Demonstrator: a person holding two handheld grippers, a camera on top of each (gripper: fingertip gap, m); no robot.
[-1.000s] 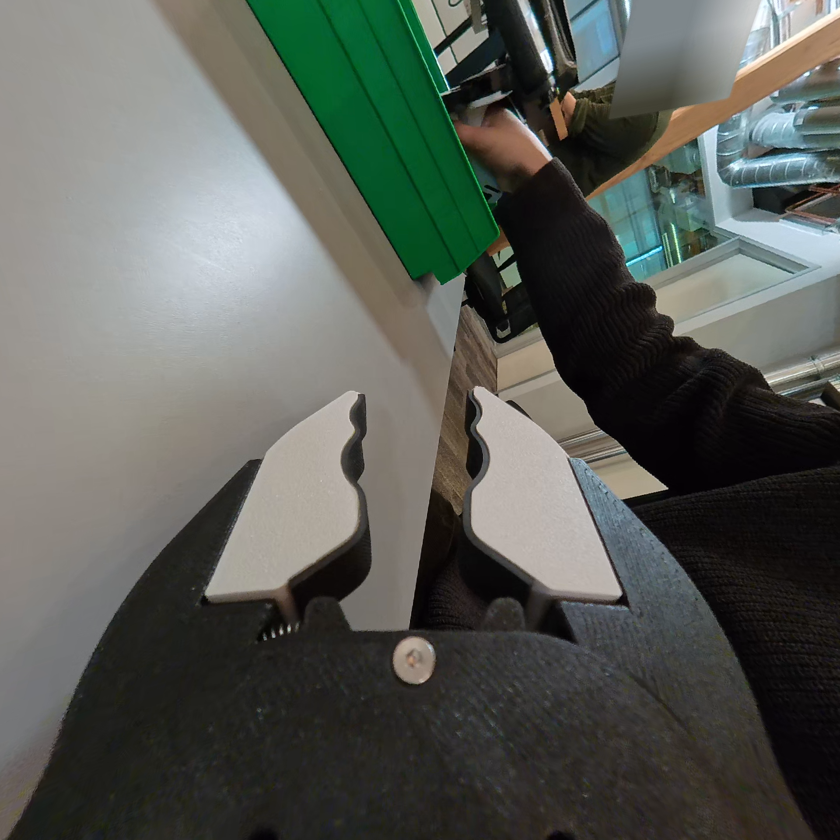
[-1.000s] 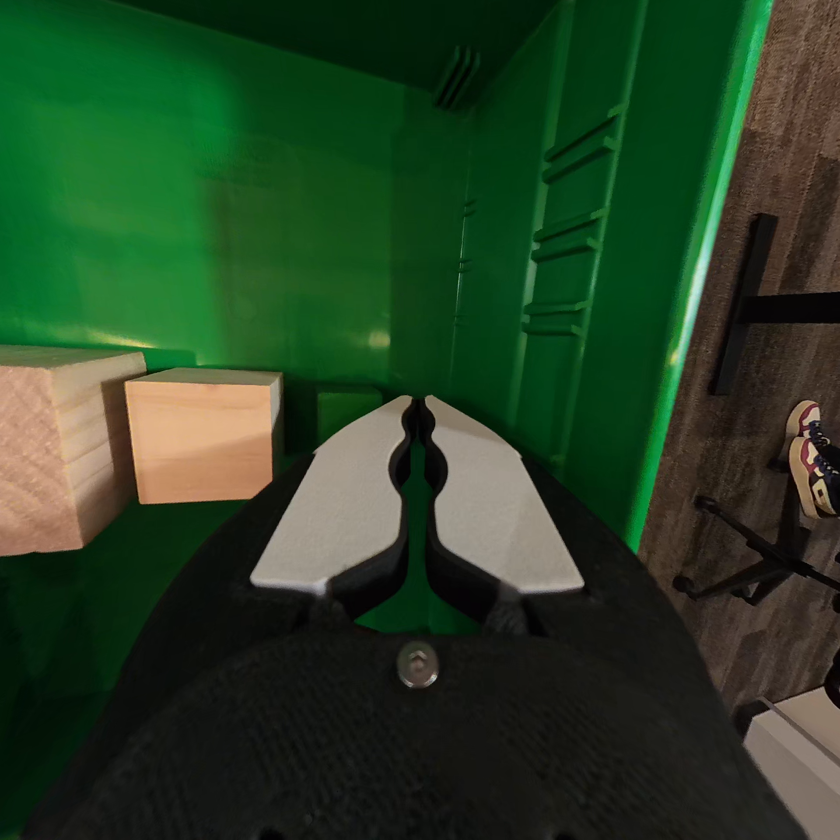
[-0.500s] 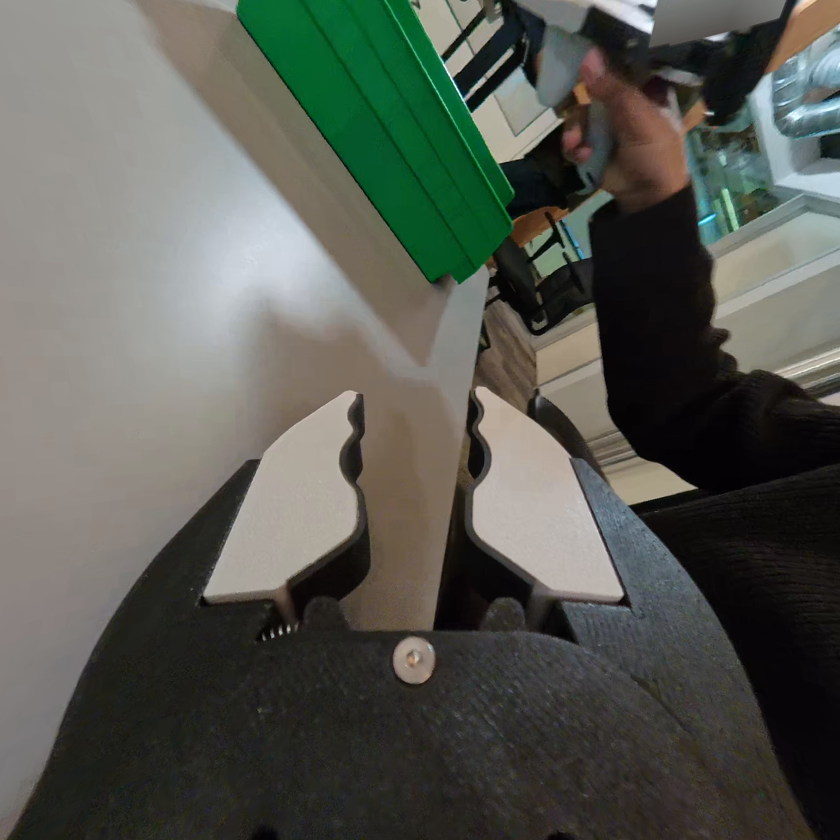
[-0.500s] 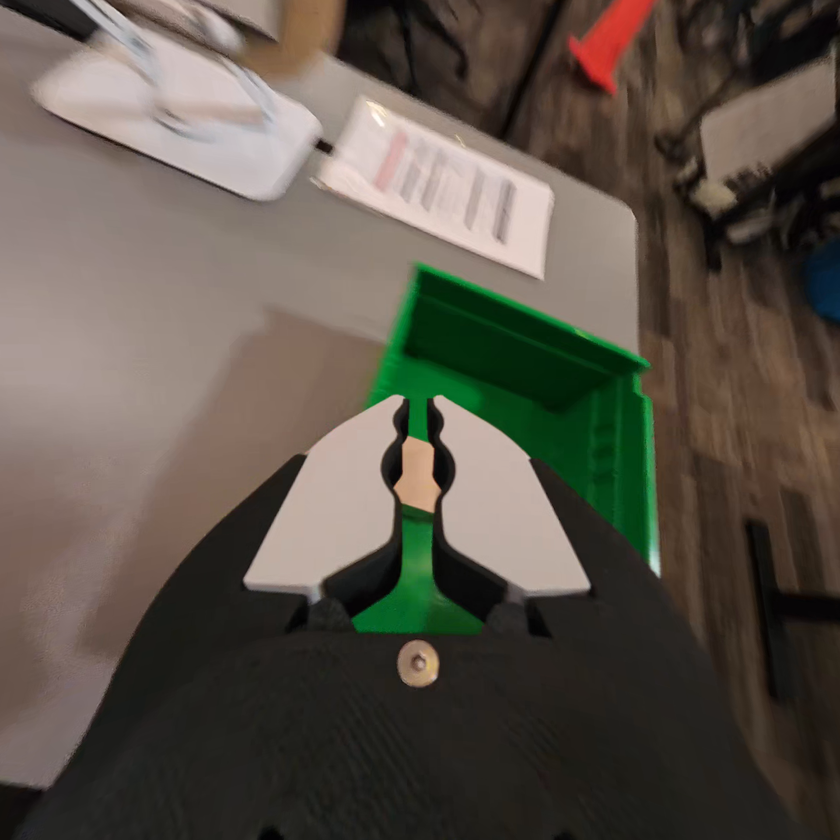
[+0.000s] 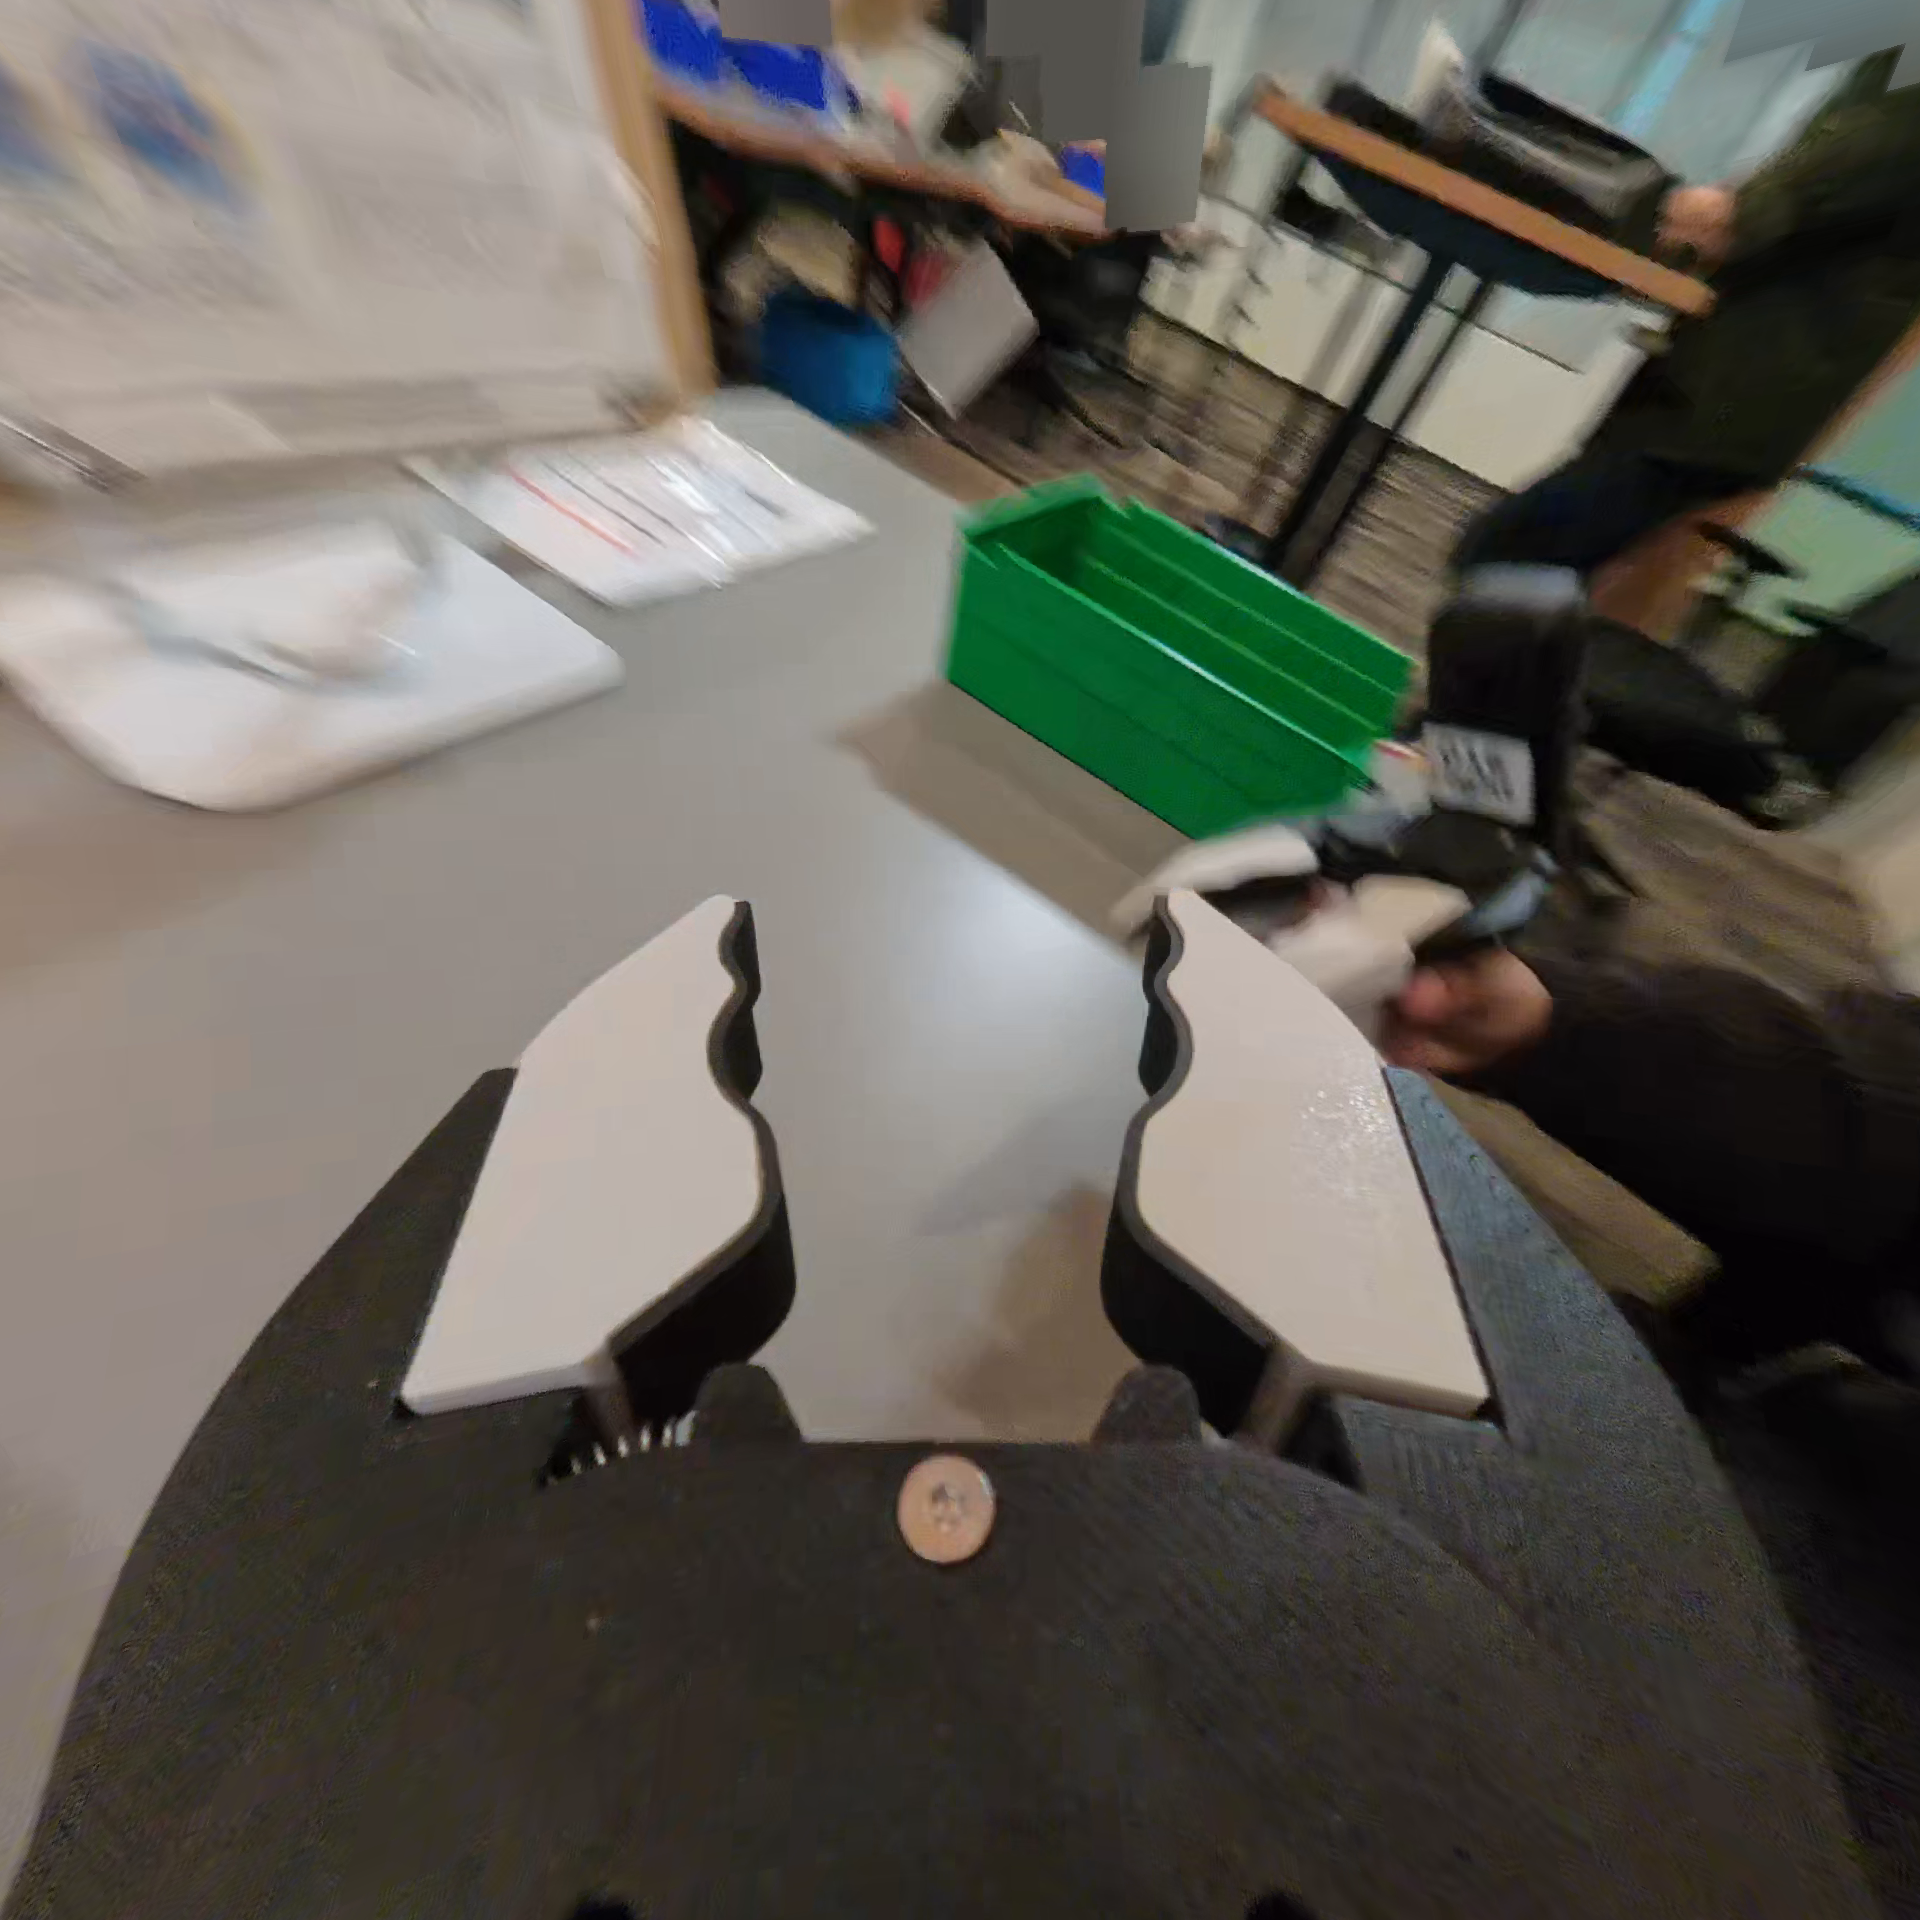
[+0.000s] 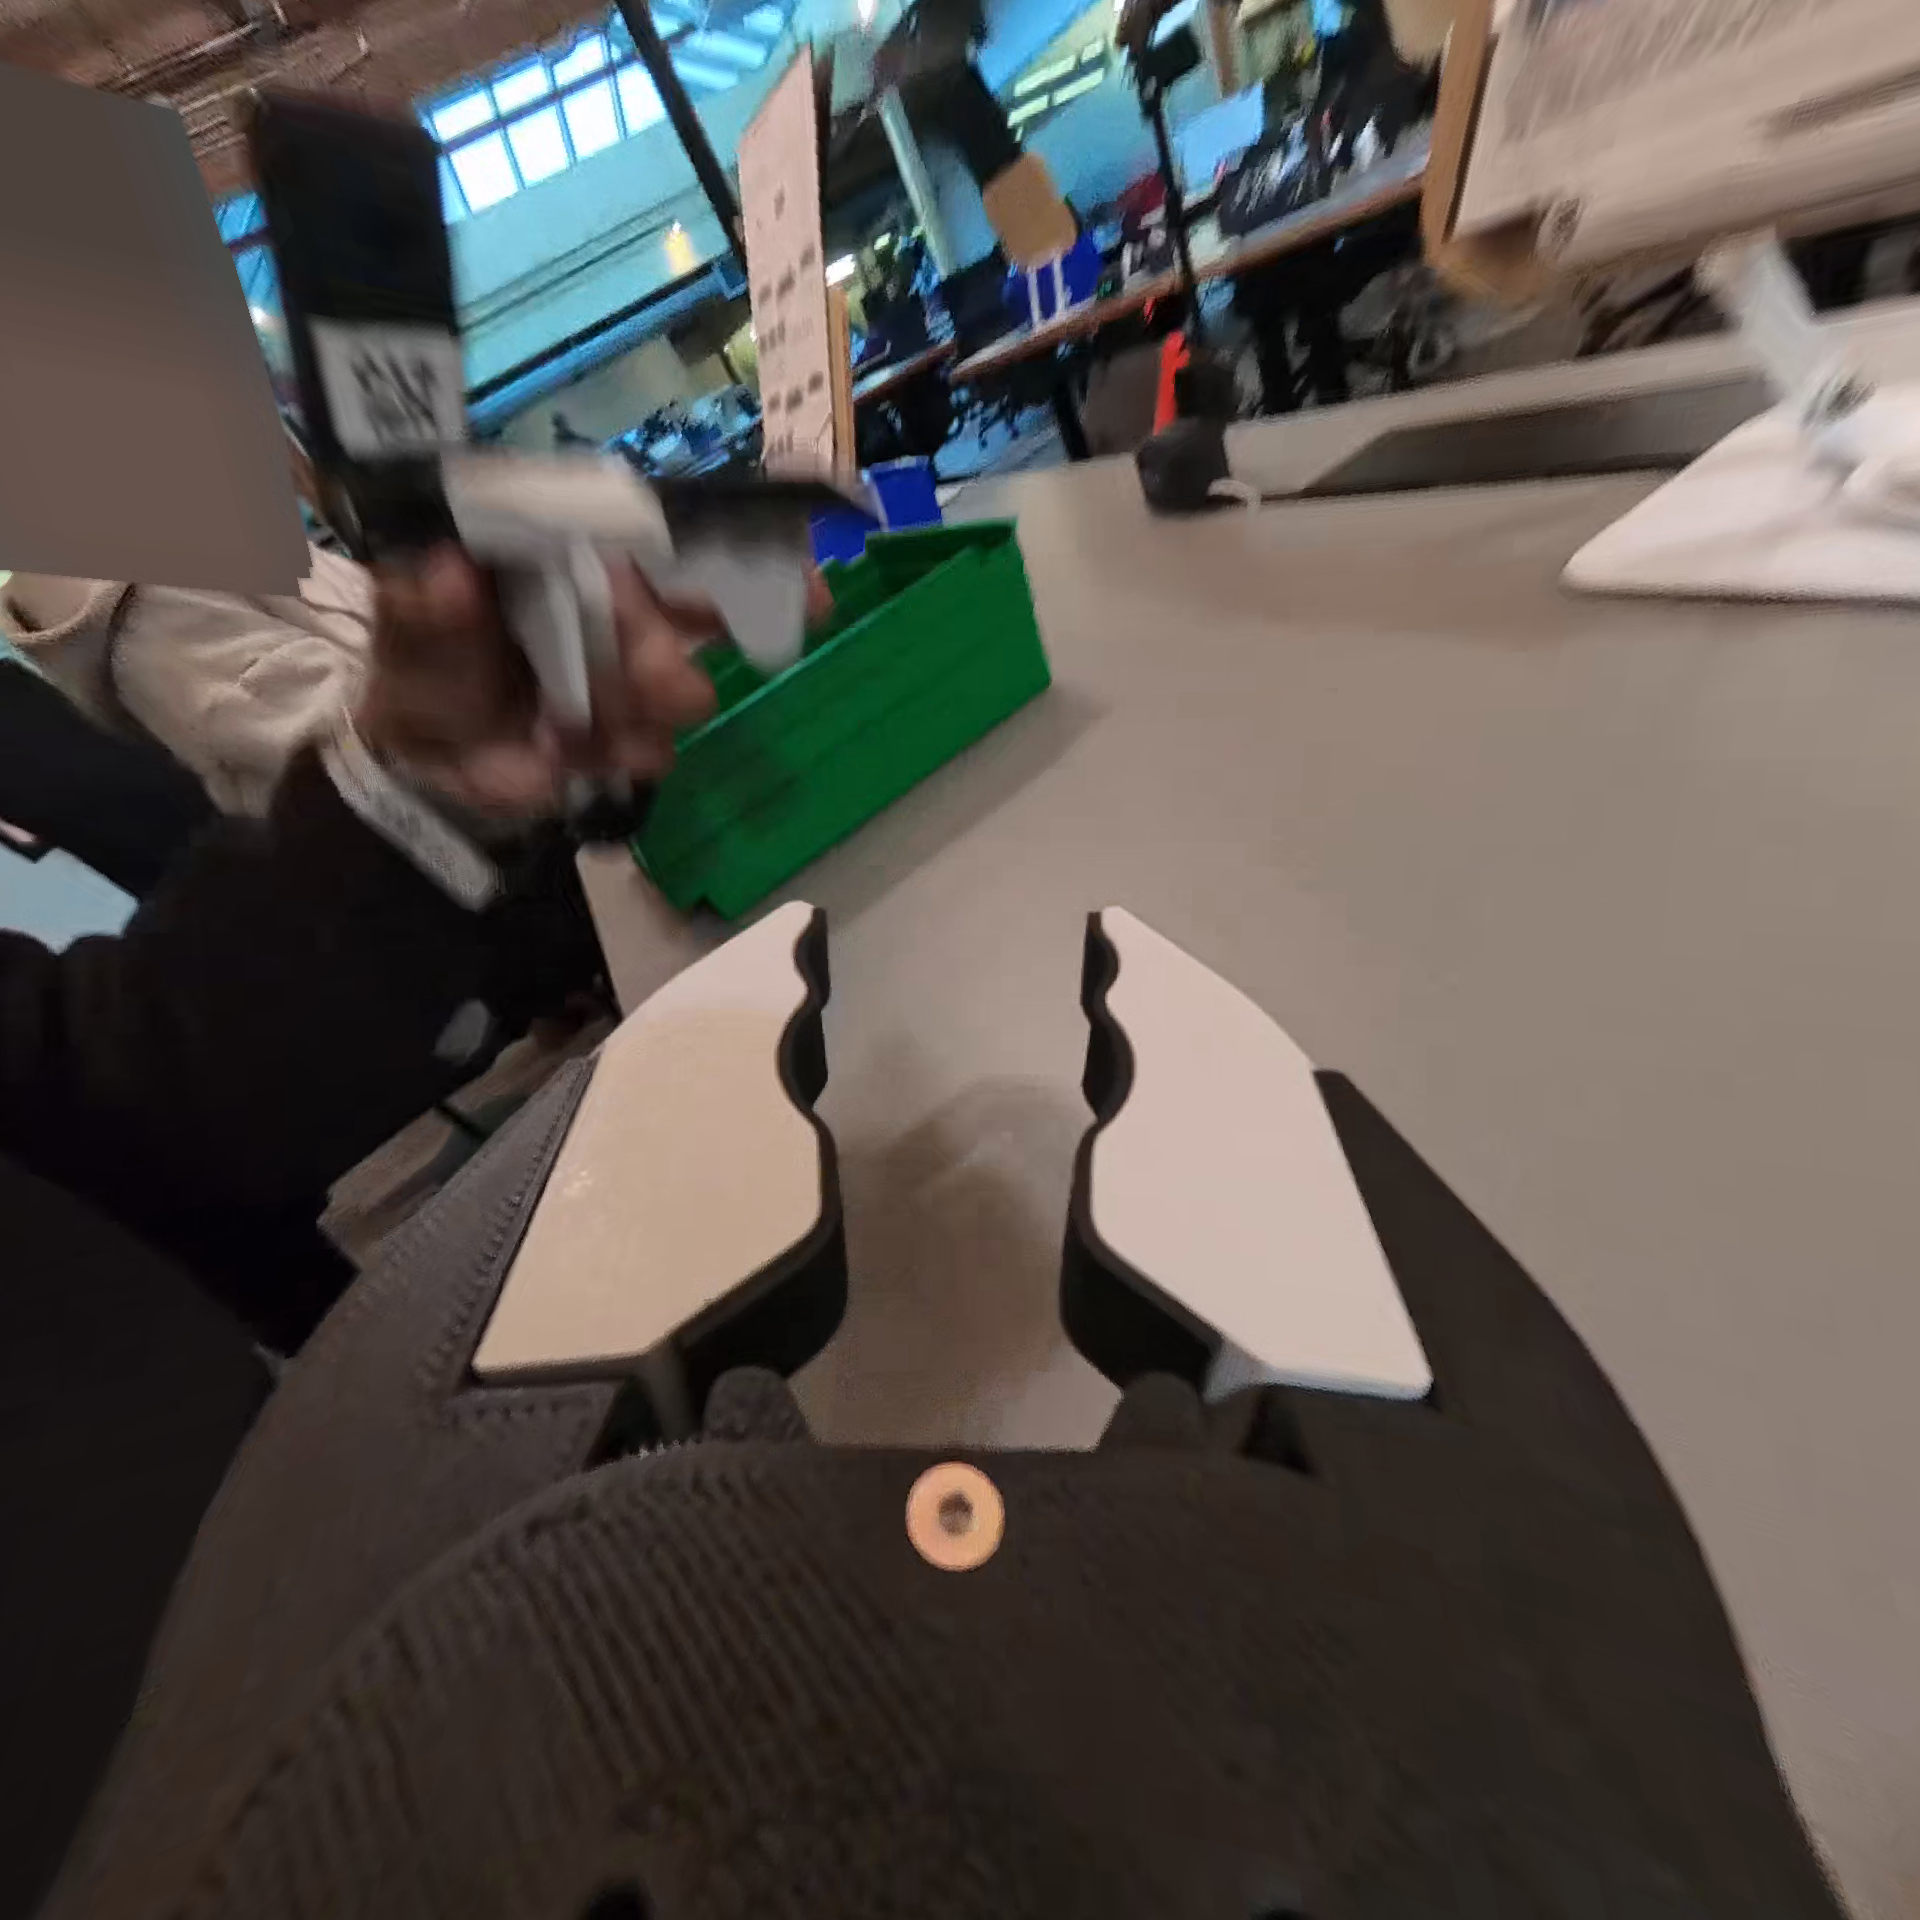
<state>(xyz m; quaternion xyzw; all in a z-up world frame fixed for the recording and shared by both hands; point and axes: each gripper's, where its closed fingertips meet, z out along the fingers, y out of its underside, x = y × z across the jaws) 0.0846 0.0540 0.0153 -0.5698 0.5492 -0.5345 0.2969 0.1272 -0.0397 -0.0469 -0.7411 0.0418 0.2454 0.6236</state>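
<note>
Left tool (image 5: pixel 948 930) sits low centre in its own view, fingers spread wide, nothing between them, just bare grey table (image 5: pixel 312 1018) showing through the gap. Up and to the right of it in that frame stands the green bin (image 5: pixel 1143 665), resting on the table near the far right edge, well apart from the tool's tips. Its inside is not visible from here. At the right middle of the frame a hand (image 5: pixel 1475 1013) in a dark sleeve grips the other tool, blurred, just beside the table's edge below the bin.

Upper left of the left wrist view: a white flat base (image 5: pixel 312 675) lies on the table, and beyond it a printed sheet (image 5: pixel 644 509), both smeared by motion. A pale board stands behind them, too blurred to make out.

Over to the right wrist view: right tool (image 6: pixel 956 930) at lower centre, fingers parted with a clear gap, gripping nothing, grey table underneath. The green bin (image 6: pixel 862 717) sits at centre left of this frame, near the table's corner. In front of it, upper left, a hand (image 6: pixel 488 675) holds the left tool (image 6: pixel 748 592) up above the bin's near end; it looks to be hovering rather than touching, though the blur makes that hard to call. A small dark object (image 6: pixel 1184 457) rests on the table in the upper middle.
</note>
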